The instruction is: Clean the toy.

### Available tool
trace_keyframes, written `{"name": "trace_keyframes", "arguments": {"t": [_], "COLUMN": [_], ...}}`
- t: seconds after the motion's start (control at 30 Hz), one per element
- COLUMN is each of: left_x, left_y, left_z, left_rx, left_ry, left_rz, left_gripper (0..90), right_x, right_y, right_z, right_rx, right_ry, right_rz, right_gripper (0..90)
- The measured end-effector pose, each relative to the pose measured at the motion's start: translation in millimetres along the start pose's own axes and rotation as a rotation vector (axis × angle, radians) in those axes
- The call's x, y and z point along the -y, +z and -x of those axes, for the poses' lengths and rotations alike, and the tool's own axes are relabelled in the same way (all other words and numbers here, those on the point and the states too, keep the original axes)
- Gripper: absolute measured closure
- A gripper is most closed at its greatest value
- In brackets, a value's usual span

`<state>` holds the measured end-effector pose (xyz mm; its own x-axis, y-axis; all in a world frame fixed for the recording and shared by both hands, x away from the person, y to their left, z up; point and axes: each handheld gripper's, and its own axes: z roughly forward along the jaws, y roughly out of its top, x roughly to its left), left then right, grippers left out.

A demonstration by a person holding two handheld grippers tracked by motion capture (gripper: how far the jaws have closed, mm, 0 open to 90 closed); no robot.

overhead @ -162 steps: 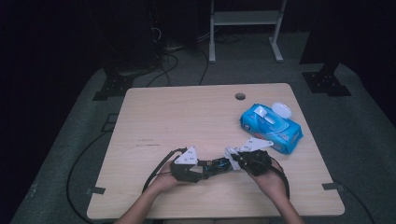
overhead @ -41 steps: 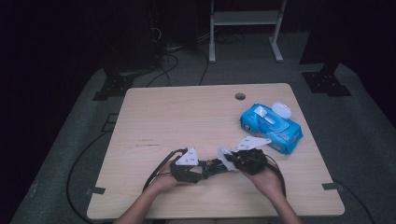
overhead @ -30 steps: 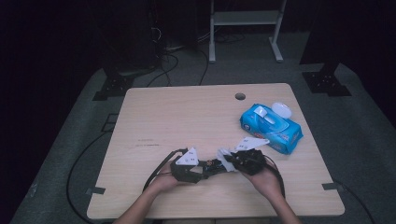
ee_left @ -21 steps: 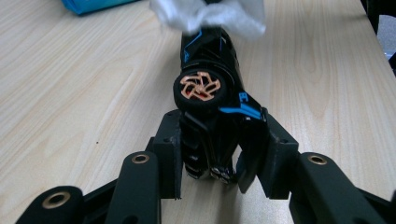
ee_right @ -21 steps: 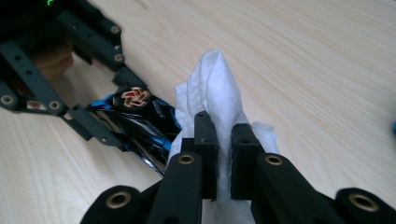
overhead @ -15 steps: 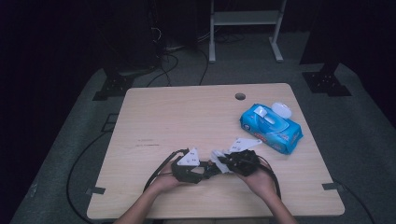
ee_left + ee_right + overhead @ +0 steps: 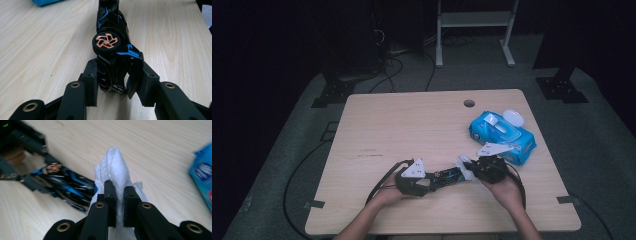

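The toy car (image 7: 112,42) is black with bright blue stripes and a copper-coloured spoked wheel in a black tyre; in the left gripper view it lies on its side, running from the centre of the frame up to the top edge. In the high view the toy car (image 7: 447,176) sits low and centre on the light wooden desk (image 7: 412,125), between the two grippers. The left gripper (image 7: 115,80) has its fingers (image 7: 90,75) clenched on the car's near end. The right gripper (image 7: 120,202) has its fingers (image 7: 110,195) clenched on a crumpled white wipe (image 7: 113,167), which stands up between them at the centre of the right gripper view, just beside the car's far end at the left of that frame. A blue pack of wipes (image 7: 502,132) lies at the right of the desk in the high view, its white lid flap open.

Against the earlier high views, the right gripper (image 7: 472,169) and its wipe have shifted left, closer to the car; the left gripper (image 7: 432,181) has kept its place, and the pack has not moved
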<state>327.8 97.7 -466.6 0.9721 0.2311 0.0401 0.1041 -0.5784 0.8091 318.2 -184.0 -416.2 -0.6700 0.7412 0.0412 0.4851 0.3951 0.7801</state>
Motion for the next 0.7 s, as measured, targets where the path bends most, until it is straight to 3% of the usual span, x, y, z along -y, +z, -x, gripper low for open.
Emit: {"name": "trace_keyframes", "arguments": {"t": [0.03,0.07,0.3,0.4,0.47,0.57,0.67,0.7], "left_x": [0.0,0.2,0.6,0.8,1.1,1.4,1.7,1.7], "left_y": [0.0,-0.4,-1.4,-1.8,-2.1,-2.2,-3.4,-3.4], "left_z": [0.0,-0.3,-1.0,-0.9,-1.8,-2.6,-3.4,-3.4], "left_rx": [0.0,0.0,-0.002,-0.003,-0.005,-0.009,-0.01,-0.01], "left_ry": [0.0,0.002,0.006,0.005,0.003,-0.001,-0.005,-0.005], "left_rz": [0.0,-0.001,-0.004,-0.003,-0.003,-0.002,-0.005,-0.005], "left_gripper": [58.1,58.1,58.1,58.0,57.9,57.9,58.1,58.2], "right_x": [0.0,-0.2,2.4,2.5,2.0,-1.7,-1.2,-0.2], "right_y": [0.0,-3.9,-1.5,-3.2,-5.9,-5.6,1.4,1.5], "right_z": [0.0,3.6,6.7,9.1,8.3,0.5,-3.3,-1.2], "right_rx": [0.0,0.047,0.026,0.053,0.026,-0.043,-0.039,-0.049], "right_ry": [0.0,-0.007,-0.003,0.003,0.014,-0.014,-0.042,-0.03], "right_rz": [0.0,-0.014,-0.042,-0.048,-0.027,0.012,-0.021,-0.011], "right_gripper": [83.9,83.9,83.8,83.9,83.9,83.8,83.8,83.8]}}
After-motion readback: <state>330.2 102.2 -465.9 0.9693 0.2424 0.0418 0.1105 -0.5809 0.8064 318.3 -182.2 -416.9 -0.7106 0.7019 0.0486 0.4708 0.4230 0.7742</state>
